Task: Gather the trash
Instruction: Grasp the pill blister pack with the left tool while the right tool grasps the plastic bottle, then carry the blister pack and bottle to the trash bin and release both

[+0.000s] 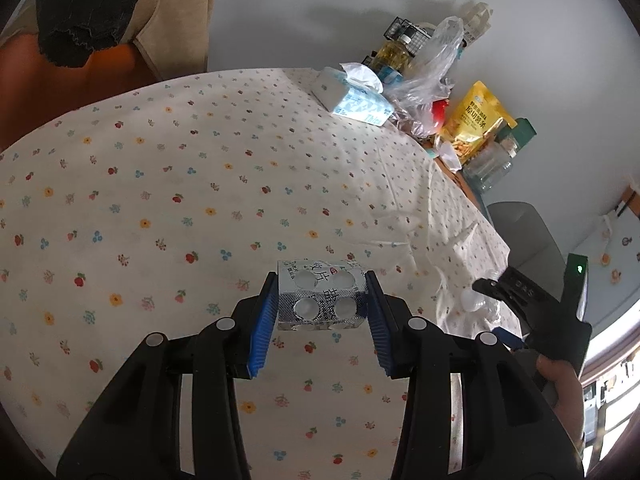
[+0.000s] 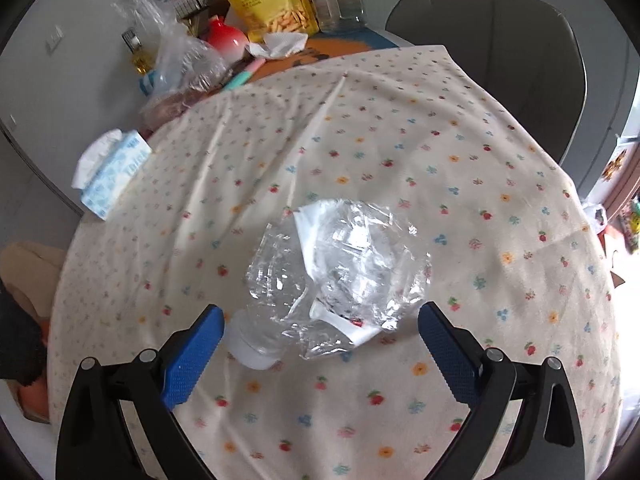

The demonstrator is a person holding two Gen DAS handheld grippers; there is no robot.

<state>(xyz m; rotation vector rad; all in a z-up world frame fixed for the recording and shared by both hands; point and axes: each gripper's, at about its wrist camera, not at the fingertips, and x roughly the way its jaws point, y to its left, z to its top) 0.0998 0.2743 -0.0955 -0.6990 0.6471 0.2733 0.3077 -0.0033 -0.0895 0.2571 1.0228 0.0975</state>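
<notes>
My left gripper [image 1: 322,294] is shut on a silver pill blister pack [image 1: 322,294], held between its blue pads above the flowered tablecloth [image 1: 160,200]. A crushed clear plastic bottle [image 2: 340,276] with a white cap and torn white label lies on the cloth. My right gripper [image 2: 320,320] is open, its blue pads on either side of the bottle's cap end, just above it. The right gripper's body also shows at the right of the left wrist view [image 1: 532,308], with the bottle partly hidden beside it.
A tissue pack [image 1: 352,98] [image 2: 110,176], clear plastic bags [image 1: 428,72], a yellow snack bag [image 2: 268,0], a red-white vase [image 2: 226,38], jars and a wire basket crowd the table's far edge. A grey chair [image 2: 500,52] stands beyond the table.
</notes>
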